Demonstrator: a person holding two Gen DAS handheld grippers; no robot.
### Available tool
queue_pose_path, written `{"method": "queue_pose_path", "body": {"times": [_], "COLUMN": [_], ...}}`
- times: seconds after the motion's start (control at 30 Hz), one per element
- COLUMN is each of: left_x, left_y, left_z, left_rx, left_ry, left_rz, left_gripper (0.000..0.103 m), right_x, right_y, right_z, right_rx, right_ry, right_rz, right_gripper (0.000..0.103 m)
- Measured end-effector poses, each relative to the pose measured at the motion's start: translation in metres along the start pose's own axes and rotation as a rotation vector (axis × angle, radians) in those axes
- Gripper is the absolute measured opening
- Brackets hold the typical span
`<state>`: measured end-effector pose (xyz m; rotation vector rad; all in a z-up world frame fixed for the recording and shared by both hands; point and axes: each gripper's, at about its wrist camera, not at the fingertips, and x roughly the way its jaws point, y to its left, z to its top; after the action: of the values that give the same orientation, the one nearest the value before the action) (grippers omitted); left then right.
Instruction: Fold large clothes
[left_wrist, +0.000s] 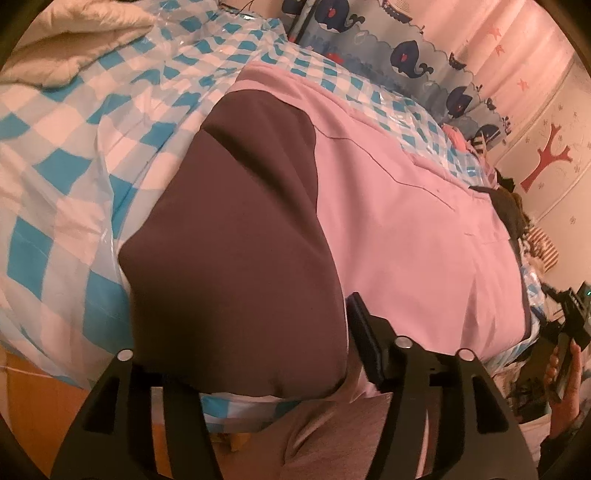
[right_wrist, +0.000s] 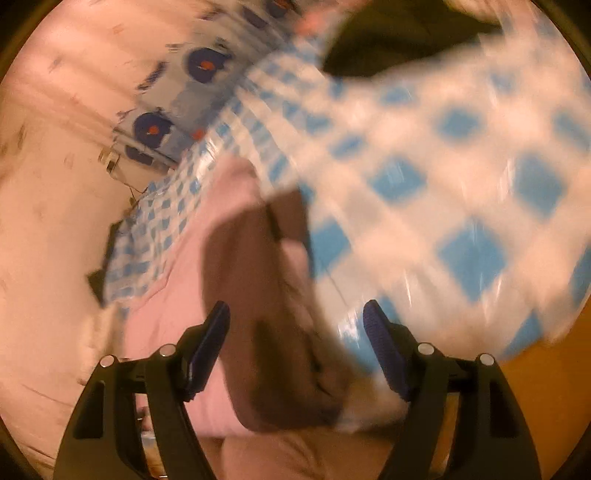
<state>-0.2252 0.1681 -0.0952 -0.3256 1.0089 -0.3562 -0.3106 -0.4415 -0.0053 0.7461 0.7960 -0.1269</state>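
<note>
My left gripper: only one finger visible at lower centre, the brown sleeve draped over the other; grip cannot be judged. Pink garment lies spread across centre frame on the blue-checked cover. My right gripper: jaws wide apart, holding nothing, brown cloth between them. View blurred.

A child's bedroom is suggested by the whale-print curtain, checked bed cover and tree-decorated wall at upper right.
</note>
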Motion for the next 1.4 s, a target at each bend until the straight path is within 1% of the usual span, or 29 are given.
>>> {"method": "queue_pose_path", "body": {"times": [0.03, 0.07, 0.1, 0.13, 0.17, 0.2, 0.23, 0.3, 0.37, 0.43, 0.47, 0.53, 0.57, 0.63, 0.7, 0.77, 0.8, 0.87, 0.93, 1.03, 1.1, 1.17, 1.2, 1.27, 1.3, 1.37, 1.4], "left_x": [0.000, 0.002, 0.004, 0.005, 0.007, 0.009, 0.010, 0.011, 0.013, 0.015, 0.018, 0.023, 0.027, 0.031, 0.034, 0.038, 0.040, 0.044, 0.043, 0.042, 0.043, 0.045, 0.044, 0.041, 0.038, 0.027, 0.022], "left_y": [0.002, 0.007, 0.017, 0.022, 0.029, 0.038, 0.041, 0.045, 0.045, 0.047, 0.049, 0.054, 0.053, 0.050, 0.051, 0.057, 0.060, 0.062, 0.059, 0.050, 0.050, 0.049, 0.049, 0.046, 0.039, 0.021, 0.015], "left_z": [0.000, -0.001, -0.003, -0.004, -0.005, -0.006, -0.006, -0.006, -0.004, -0.003, -0.003, -0.001, 0.000, 0.001, 0.001, 0.001, 0.001, 0.002, 0.005, 0.010, 0.012, 0.013, 0.013, 0.013, 0.015, 0.023, 0.027], "left_rx": [-0.016, -0.044, -0.099, -0.130, -0.171, -0.224, -0.243, -0.278, -0.292, -0.321, -0.350, -0.379, -0.381, -0.374, -0.391, -0.438, -0.458, -0.499, -0.503, -0.491, -0.501, -0.497, -0.497, -0.491, -0.464, -0.382, -0.353], "left_ry": [0.002, 0.006, 0.010, 0.011, 0.011, 0.008, 0.006, -0.003, -0.011, -0.016, -0.014, -0.009, -0.008, -0.009, -0.014, -0.016, -0.017, -0.019, -0.028, -0.038, -0.039, -0.043, -0.047, -0.057, -0.067, -0.095, -0.107], "left_rz": [-0.013, -0.038, -0.073, -0.086, -0.098, -0.111, -0.117, -0.129, -0.130, -0.145, -0.164, -0.199, -0.205, -0.196, -0.201, -0.218, -0.224, -0.235, -0.246, -0.218, -0.218, -0.212, -0.210, -0.212, -0.206, -0.188, -0.185], "left_gripper": [0.063, 0.067, 0.069, 0.073, 0.077, 0.078, 0.078, 0.078, 0.079, 0.079, 0.079, 0.079, 0.079, 0.079, 0.079, 0.080, 0.081, 0.081, 0.081, 0.075, 0.071, 0.064, 0.062, 0.052, 0.049, 0.036, 0.035], "right_x": [0.001, 0.007, 0.019, 0.038, 0.055, 0.073, 0.095, 0.135, 0.173, 0.205, 0.223, 0.240, 0.242, 0.232, 0.209, 0.196, 0.195, 0.211, 0.225, 0.216, 0.191, 0.178, 0.180, 0.193, 0.197, 0.207, 0.209], "right_y": [0.018, 0.047, 0.077, 0.113, 0.141, 0.164, 0.191, 0.223, 0.240, 0.242, 0.240, 0.232, 0.231, 0.233, 0.242, 0.251, 0.253, 0.250, 0.242, 0.242, 0.248, 0.248, 0.243, 0.231, 0.227, 0.225, 0.224], "right_z": [0.003, 0.006, 0.011, 0.010, 0.006, 0.002, -0.005, -0.018, -0.027, -0.036, -0.044, -0.055, -0.056, -0.052, -0.053, -0.061, -0.067, -0.082, -0.090, -0.081, -0.083, -0.093, -0.101, -0.114, -0.117, -0.122, -0.123], "right_rx": [-0.056, -0.141, -0.219, -0.322, -0.400, -0.468, -0.548, -0.636, -0.668, -0.691, -0.708, -0.737, -0.740, -0.732, -0.756, -0.801, -0.823, -0.881, -0.888, -0.837, -0.864, -0.898, -0.915, -0.924, -0.920, -0.929, -0.928], "right_ry": [-0.016, -0.029, -0.029, -0.009, 0.014, 0.033, 0.057, 0.088, 0.116, 0.152, 0.186, 0.239, 0.247, 0.237, 0.184, 0.152, 0.155, 0.199, 0.227, 0.218, 0.174, 0.159, 0.182, 0.208, 0.200, 0.180, 0.178], "right_rz": [-0.003, -0.002, -0.005, -0.007, -0.004, -0.009, -0.018, -0.031, -0.052, -0.097, -0.136, -0.184, -0.191, -0.176, -0.143, -0.144, -0.157, -0.208, -0.225, -0.199, -0.180, -0.195, -0.217, -0.232, -0.236, -0.258, -0.262], "right_gripper": [0.080, 0.084, 0.086, 0.087, 0.087, 0.087, 0.087, 0.087, 0.087, 0.087, 0.088, 0.091, 0.091, 0.091, 0.091, 0.091, 0.091, 0.091, 0.094, 0.094, 0.094, 0.094, 0.094, 0.095, 0.096, 0.096, 0.096]}}
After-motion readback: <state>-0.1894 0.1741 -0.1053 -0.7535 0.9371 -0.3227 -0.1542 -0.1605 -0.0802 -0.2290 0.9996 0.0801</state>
